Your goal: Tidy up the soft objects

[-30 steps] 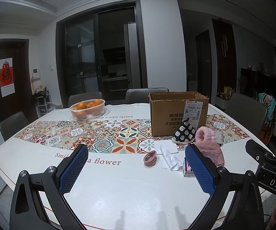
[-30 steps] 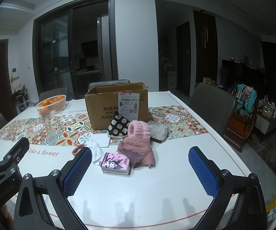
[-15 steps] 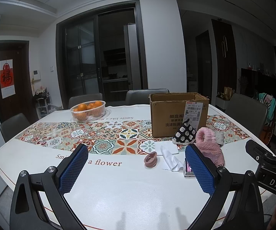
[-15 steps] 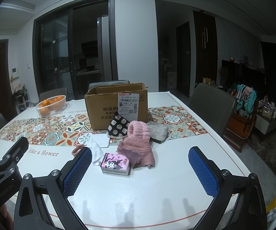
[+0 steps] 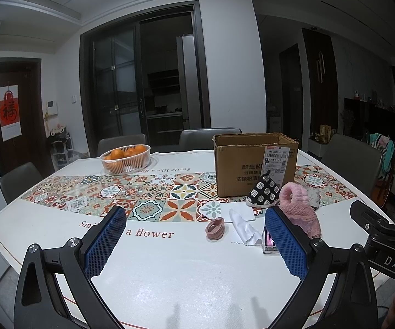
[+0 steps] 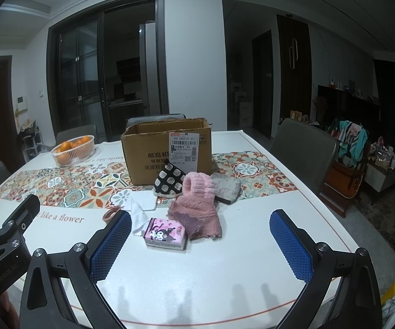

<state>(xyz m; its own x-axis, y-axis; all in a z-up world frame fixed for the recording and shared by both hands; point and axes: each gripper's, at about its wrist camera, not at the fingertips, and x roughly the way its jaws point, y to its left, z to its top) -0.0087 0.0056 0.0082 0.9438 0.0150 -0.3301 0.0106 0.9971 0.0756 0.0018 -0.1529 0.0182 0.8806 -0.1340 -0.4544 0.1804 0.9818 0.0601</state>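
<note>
I hold my left hand-held gripper (image 5: 194,238) low over the near edge of the white bench (image 5: 197,279), its blue pads spread wide with nothing between them. My right hand-held gripper (image 6: 200,241) hangs beside it, also spread wide and empty.

The soft things lie in one cluster on the bench, just in front of the single open cardboard box (image 6: 167,148) that stands on the patterned tile runner (image 5: 131,194). Leaning at the box's front face is one black pouch with white dots (image 6: 170,182). Touching it on the right is one pink fuzzy knit piece (image 6: 197,205), draped toward me, and behind that lies one flat grey pouch (image 6: 226,189). One white cloth (image 6: 138,218) with a zigzag edge lies to the left of the knit, partly over a flat white square (image 6: 146,203). One pink ring-shaped band (image 5: 215,228) sits just left of the cloth. Nearest my right gripper is one small pink packet with a cartoon print (image 6: 166,234), touching the knit's edge; in the left view my own right pad hides most of it.

Between my grippers and the cluster the bench top is bare. One white basket of oranges (image 5: 125,159) stands well apart on the far left. I count four grey chairs around the bench in the left view.
</note>
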